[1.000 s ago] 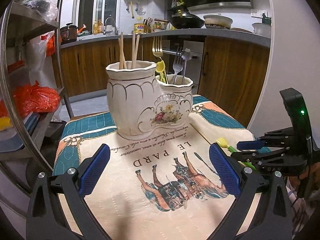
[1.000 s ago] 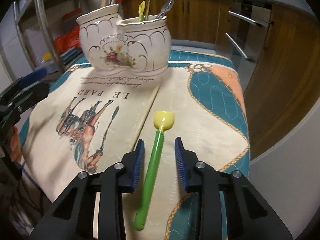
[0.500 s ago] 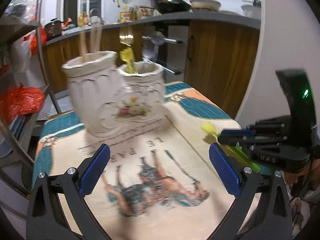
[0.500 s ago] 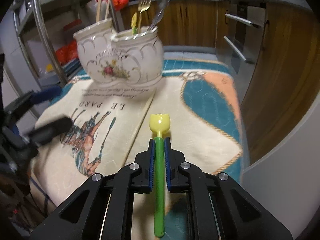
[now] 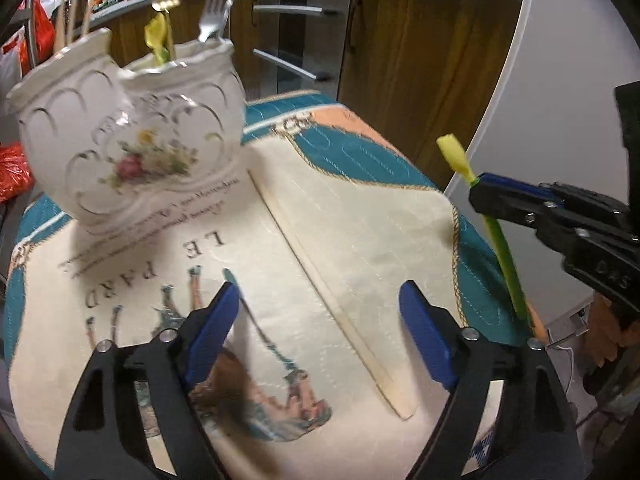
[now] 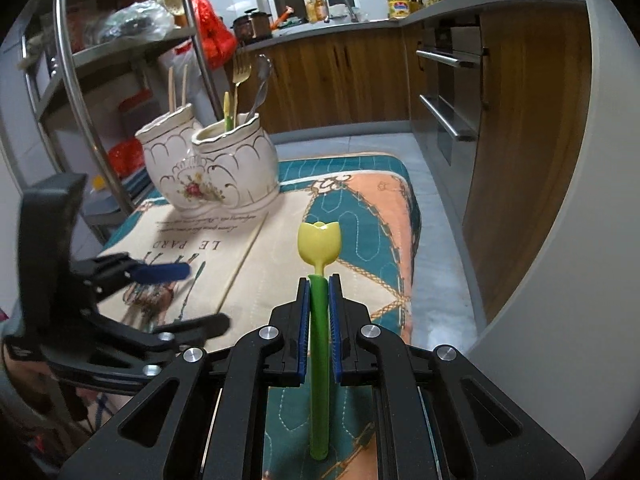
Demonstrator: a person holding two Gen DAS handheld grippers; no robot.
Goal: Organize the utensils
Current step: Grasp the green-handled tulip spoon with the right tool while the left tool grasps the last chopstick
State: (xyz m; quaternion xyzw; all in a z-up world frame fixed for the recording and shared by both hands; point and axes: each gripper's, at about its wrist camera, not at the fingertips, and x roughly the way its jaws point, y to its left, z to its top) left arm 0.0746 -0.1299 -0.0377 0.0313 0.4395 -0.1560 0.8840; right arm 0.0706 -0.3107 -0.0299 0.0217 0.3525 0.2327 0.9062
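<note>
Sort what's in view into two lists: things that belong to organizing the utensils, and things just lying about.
Part of the job:
- tulip-shaped spoon, clamped in the right gripper
- chopstick flat on the tablecloth
- ceramic utensil holder, already holding forks and chopsticks
- left gripper, open over the chopstick

Just lying about:
- red plastic bags
- countertop pots

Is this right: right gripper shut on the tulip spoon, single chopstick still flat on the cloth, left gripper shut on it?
Not quite. The left gripper is open, jaws either side of the chopstick, pads clear of it; the left wrist view shows this. The right gripper is shut on the spoon, and the chopstick lies flat on the cloth.
</note>
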